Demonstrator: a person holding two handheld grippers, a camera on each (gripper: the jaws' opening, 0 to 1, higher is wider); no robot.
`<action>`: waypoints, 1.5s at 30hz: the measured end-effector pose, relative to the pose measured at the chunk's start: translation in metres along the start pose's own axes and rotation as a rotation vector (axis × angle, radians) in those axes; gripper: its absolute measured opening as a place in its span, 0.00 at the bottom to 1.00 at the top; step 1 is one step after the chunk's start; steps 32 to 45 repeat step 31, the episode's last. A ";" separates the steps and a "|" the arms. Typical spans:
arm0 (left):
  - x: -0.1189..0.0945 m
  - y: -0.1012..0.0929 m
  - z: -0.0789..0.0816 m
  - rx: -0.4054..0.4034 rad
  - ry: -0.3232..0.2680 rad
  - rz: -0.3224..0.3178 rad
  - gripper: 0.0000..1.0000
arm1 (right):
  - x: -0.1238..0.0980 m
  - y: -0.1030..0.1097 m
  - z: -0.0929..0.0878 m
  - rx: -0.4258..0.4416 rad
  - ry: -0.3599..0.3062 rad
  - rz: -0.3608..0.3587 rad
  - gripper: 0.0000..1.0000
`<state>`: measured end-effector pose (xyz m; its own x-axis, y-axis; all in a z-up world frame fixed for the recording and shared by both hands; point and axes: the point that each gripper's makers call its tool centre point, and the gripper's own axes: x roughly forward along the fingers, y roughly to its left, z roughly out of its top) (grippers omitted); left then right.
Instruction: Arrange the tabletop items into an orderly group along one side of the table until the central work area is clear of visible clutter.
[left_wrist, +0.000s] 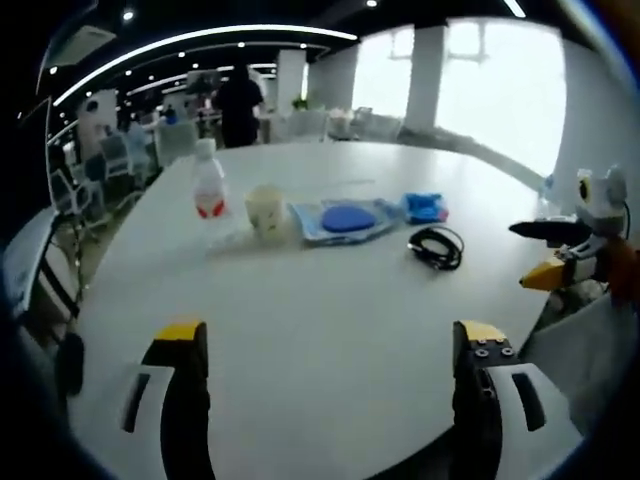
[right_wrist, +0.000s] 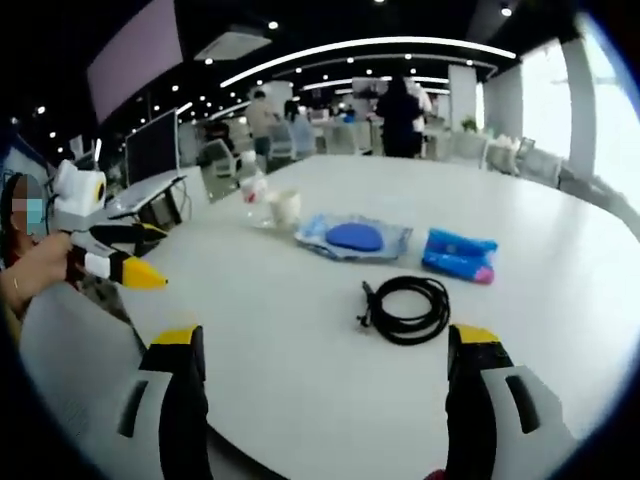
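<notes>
A big open office with ceiling strip lights, desks, and people standing in the far background surrounds a large white round table (left_wrist: 330, 330). Both tools hover at its near edge, and neither has closed on anything.

In the left gripper view, the left gripper (left_wrist: 330, 345) has its yellow-tipped jaws spread wide over bare tabletop, holding nothing. The right gripper (right_wrist: 325, 350) is likewise spread and empty.

Nearest ahead of the right gripper, just beyond its jaws and slightly toward the right one, lies a coiled black cable (right_wrist: 405, 308). Farther on and to the right sits a small blue packet with a pink end (right_wrist: 458, 255). Straight ahead beyond the cable rests a clear plastic bag holding a round blue pad (right_wrist: 354, 238). Farther left stand a pale paper cup (right_wrist: 285, 208) and a clear plastic bottle with a red label (right_wrist: 254, 190).

The items already form a loose row, so the sorting looks barely begun. The cable seems the likeliest first pick: the right gripper would reach forward, lower its jaws astride the coil and pinch several loops together, since a loose coil may unravel when lifted.
</notes>
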<state>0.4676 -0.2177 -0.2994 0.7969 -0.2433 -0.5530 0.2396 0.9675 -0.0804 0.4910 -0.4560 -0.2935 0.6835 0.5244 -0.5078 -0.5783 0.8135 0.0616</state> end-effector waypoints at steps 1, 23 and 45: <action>0.000 0.000 -0.001 -0.002 0.004 0.001 0.99 | 0.000 0.000 0.000 0.003 0.000 -0.001 0.99; -0.003 0.006 -0.004 -0.035 0.007 0.019 0.99 | -0.001 -0.008 -0.012 0.017 0.051 -0.041 0.99; -0.003 0.006 -0.006 -0.036 0.017 0.017 0.99 | -0.001 -0.009 -0.015 0.024 0.069 -0.042 0.99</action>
